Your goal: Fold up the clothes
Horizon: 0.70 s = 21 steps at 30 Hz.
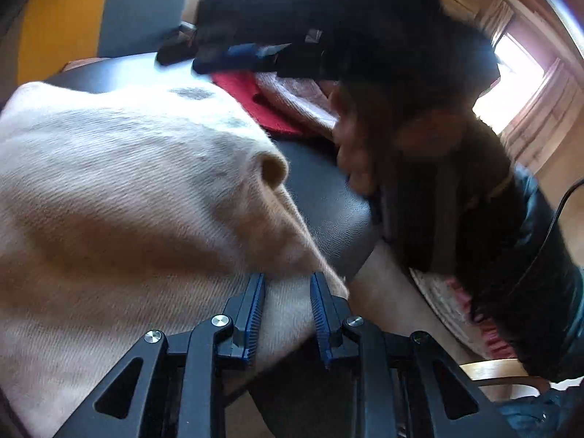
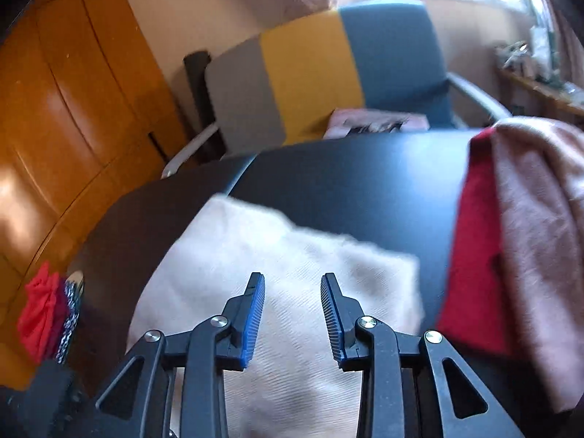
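Note:
A cream knitted garment (image 1: 120, 189) lies bunched on the black table (image 1: 321, 197). My left gripper (image 1: 287, 278) has a fold of this garment between its blue fingers, which stand partly closed around the cloth. In the right wrist view the same cream garment (image 2: 292, 292) lies under my right gripper (image 2: 292, 278), which is open and empty just above it. The right gripper also shows blurred at the top of the left wrist view (image 1: 277, 36).
A red garment (image 2: 471, 248) and a pink one (image 2: 540, 226) lie piled at the right of the black table (image 2: 346, 182). A grey, yellow and blue chair (image 2: 328, 69) stands behind it. Wooden cabinets (image 2: 58, 109) are at left. The person (image 1: 456, 189) is close on the right.

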### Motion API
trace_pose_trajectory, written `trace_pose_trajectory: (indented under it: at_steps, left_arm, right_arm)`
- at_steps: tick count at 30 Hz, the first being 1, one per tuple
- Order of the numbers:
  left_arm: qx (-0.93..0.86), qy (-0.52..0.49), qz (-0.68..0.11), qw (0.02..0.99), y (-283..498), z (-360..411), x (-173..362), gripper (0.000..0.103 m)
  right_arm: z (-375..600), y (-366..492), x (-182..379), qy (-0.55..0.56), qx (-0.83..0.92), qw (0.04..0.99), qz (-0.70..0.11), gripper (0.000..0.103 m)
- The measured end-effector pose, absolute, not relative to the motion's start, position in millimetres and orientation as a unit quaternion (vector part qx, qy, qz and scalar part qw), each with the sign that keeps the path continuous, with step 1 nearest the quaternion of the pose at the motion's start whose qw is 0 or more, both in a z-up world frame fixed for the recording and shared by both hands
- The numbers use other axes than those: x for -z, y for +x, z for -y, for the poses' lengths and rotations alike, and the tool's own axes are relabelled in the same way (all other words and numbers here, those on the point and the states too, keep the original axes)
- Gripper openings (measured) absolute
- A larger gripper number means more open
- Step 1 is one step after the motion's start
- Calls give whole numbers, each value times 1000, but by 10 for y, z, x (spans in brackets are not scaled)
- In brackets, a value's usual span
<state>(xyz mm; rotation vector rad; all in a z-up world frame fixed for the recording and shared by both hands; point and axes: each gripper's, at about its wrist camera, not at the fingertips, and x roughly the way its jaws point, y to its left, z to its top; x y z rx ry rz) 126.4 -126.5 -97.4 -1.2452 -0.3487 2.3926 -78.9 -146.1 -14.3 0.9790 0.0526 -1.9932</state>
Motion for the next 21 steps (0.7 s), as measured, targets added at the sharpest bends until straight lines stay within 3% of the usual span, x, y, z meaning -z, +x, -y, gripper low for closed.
trace_pose_trajectory:
  at_steps: [4,7,10,15,21]
  left_arm:
    - [-888,-408,151,149,1488,1692,816,25]
    - [-895,-413,150,76,1566,1992,894,25]
    - [-887,-422,176,69,1604,2163,1041,24]
    - [-897,-407,162,66,1678,2112,972,24]
    - [-924,-343,169,17,1512,2384,508,25]
  right_arm:
    - [1411,-647,527,417,815,402,-17,39]
    - [1269,-477,650,365,842,397,-24,38]
    - [1261,-368,693,322,856,399,-59,38]
    - [1249,-465,537,363,847,379,-81,39]
    - [1202,-558,106,380,853,354,-50,50]
